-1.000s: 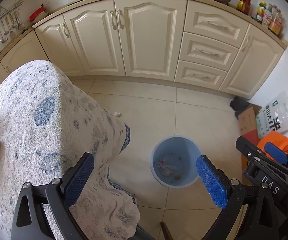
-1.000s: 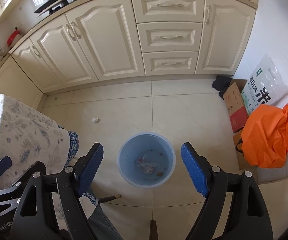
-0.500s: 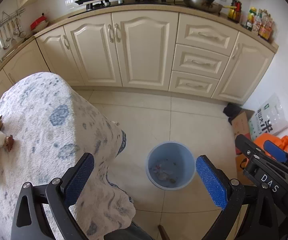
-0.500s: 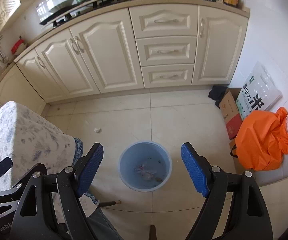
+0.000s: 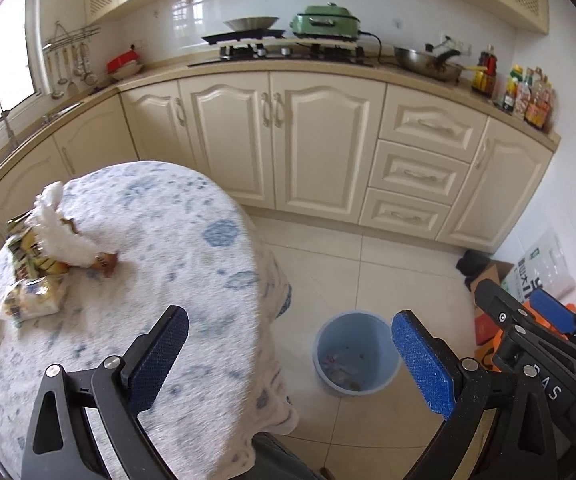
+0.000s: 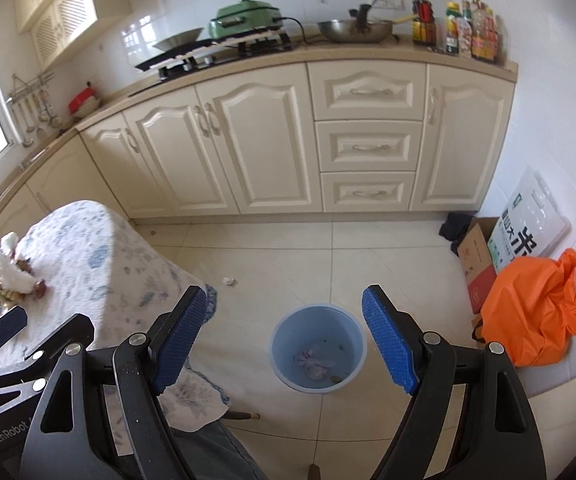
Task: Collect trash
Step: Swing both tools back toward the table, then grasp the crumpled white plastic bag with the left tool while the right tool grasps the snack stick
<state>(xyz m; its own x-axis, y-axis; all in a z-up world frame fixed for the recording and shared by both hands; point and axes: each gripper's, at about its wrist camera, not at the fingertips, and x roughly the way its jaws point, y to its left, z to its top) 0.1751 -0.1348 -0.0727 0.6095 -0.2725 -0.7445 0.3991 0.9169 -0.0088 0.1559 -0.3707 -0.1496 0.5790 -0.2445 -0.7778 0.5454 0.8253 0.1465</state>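
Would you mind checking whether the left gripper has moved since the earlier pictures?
Yes. The left gripper has pulled up and back: the cabinets sit lower in its view.

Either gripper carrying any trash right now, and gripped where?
Nothing is held. The left gripper and the right gripper both stand open with empty jaws.

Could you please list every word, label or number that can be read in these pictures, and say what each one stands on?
"GenRobot": on the black frame of the left gripper, seen at the right wrist view's lower left.
"AS": on the black frame of the right gripper; any letter before it is hidden.
White plastic sack with green and black print: large Chinese characters, not clearly legible.
Bottle labels on the counter and yellow snack wrappers on the table: too blurred to read.
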